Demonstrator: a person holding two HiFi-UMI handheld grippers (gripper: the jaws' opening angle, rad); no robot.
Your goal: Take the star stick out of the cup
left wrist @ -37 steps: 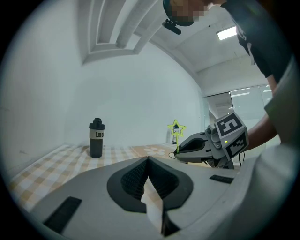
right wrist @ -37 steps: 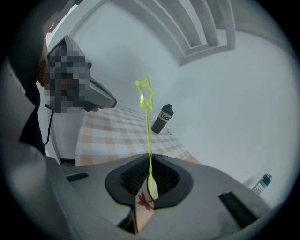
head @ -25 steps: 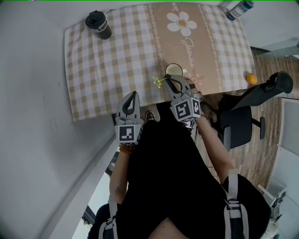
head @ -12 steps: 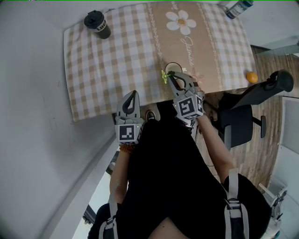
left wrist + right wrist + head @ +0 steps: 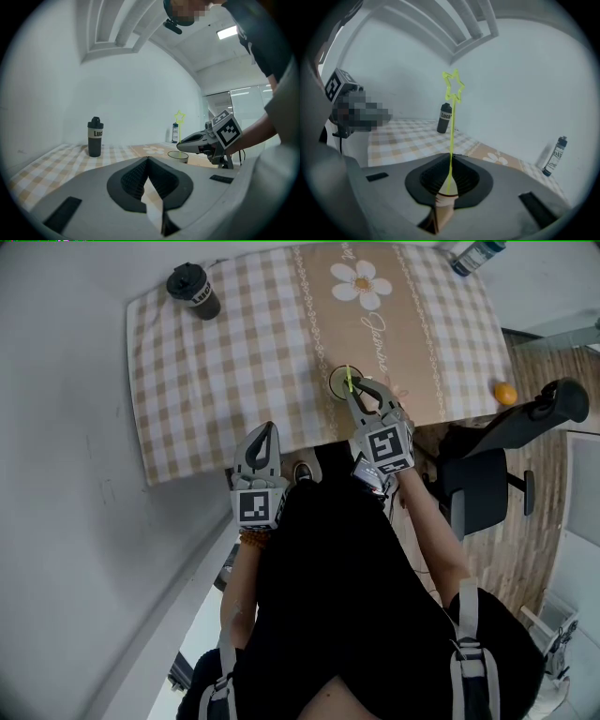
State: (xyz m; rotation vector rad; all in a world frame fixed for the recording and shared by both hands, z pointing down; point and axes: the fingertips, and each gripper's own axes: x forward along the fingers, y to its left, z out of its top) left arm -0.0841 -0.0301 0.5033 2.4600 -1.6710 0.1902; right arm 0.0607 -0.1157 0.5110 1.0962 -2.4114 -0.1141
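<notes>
Carefully now: your right hand-held gripper (image 5: 449,185) is closed on the star stick (image 5: 452,136). It pinches the thin yellow shaft right at the jaw tips, with the star standing well above. Seen from the left gripper view, the shaft runs on below those jaws into the cup (image 5: 178,156), so I judge its lower end is not yet out. The cup stands on the checked bench (image 5: 234,362), close to the near edge.

Your main risk is the cup itself. Nothing steadies it: your left hand-held gripper (image 5: 265,432) has its jaws together on nothing and hangs at the bench edge, well apart from the cup. If you draw the stick sideways or toward yourself before its end clears the rim, the shaft can lever against the rim. That would tip the cup or drag it, and so near the edge it could go over.

The grip is your second risk. A smooth, narrow shaft held only at the tips can pivot or slide, and the star's weight up top would help it swing. Any roll of your wrist could then lean the stick over or let it drop back in. Lift straight up, and keep lifting until you see the whole shaft above the rim.
</notes>
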